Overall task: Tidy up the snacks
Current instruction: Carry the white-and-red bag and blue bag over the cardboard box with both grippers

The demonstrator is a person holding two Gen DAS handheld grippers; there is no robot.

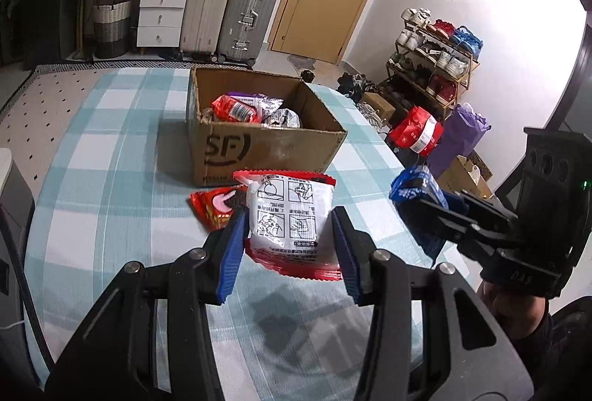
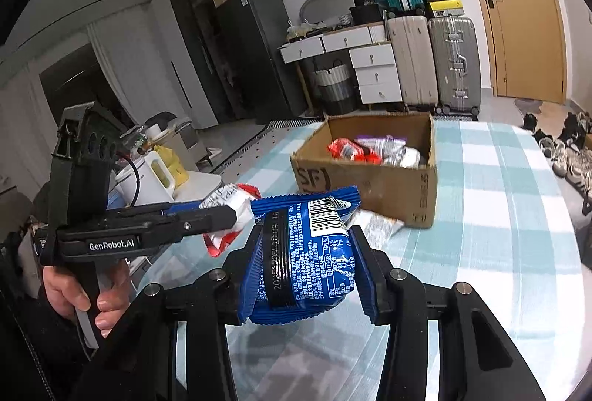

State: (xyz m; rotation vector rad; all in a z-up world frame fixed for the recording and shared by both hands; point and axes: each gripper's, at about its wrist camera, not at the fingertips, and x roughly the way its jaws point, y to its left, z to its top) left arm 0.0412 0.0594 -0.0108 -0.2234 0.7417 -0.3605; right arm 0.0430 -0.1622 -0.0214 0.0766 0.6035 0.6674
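Two readable marks: "SF" box, "GenRobot.AI" tool.

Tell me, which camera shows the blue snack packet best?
The right wrist view: the blue snack packet fills the centre, its printed back readable, clamped in the right tool. The left wrist view catches only a crumpled end at the side.

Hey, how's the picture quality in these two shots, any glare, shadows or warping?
Left wrist view: strong glare on the white wall at right, heavy fisheye bending of the table, sharp shadow under the red-and-white snack packet. Right wrist view: black corners, curved door frame, blue snack packet sharp, cardboard box readable.
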